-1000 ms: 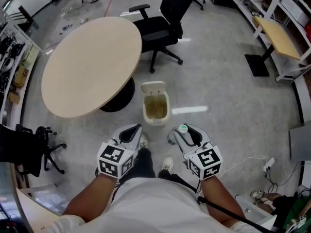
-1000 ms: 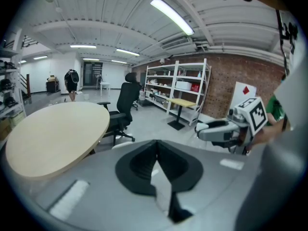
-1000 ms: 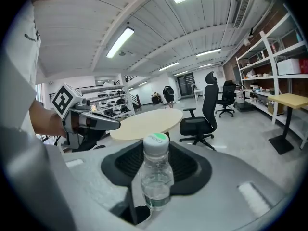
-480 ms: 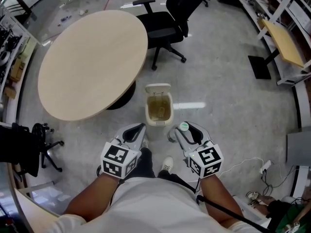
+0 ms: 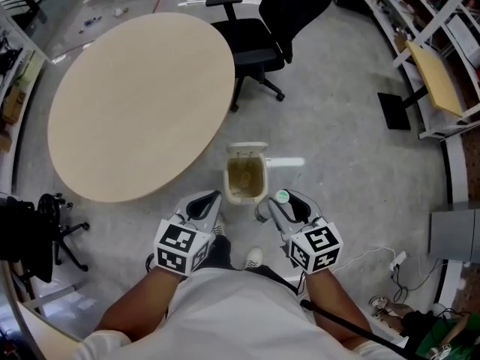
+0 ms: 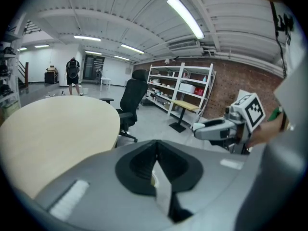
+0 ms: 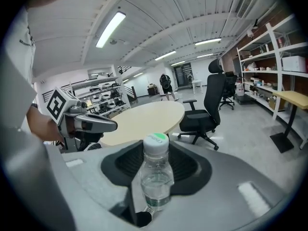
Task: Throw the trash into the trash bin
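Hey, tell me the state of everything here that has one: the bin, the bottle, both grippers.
trash bin: upright on the floor, lid open
bottle: cap on, held between jaws
right gripper: shut on the bottle
left gripper: jaws together, nothing held

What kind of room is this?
Probably an office or a workshop. There is a big round table, a black rolling office chair, metal storage shelves and a small open trash bin.

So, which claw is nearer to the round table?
Left. The left claw is close beside the table edge; the right claw, gripping the bottle, is beyond the bin.
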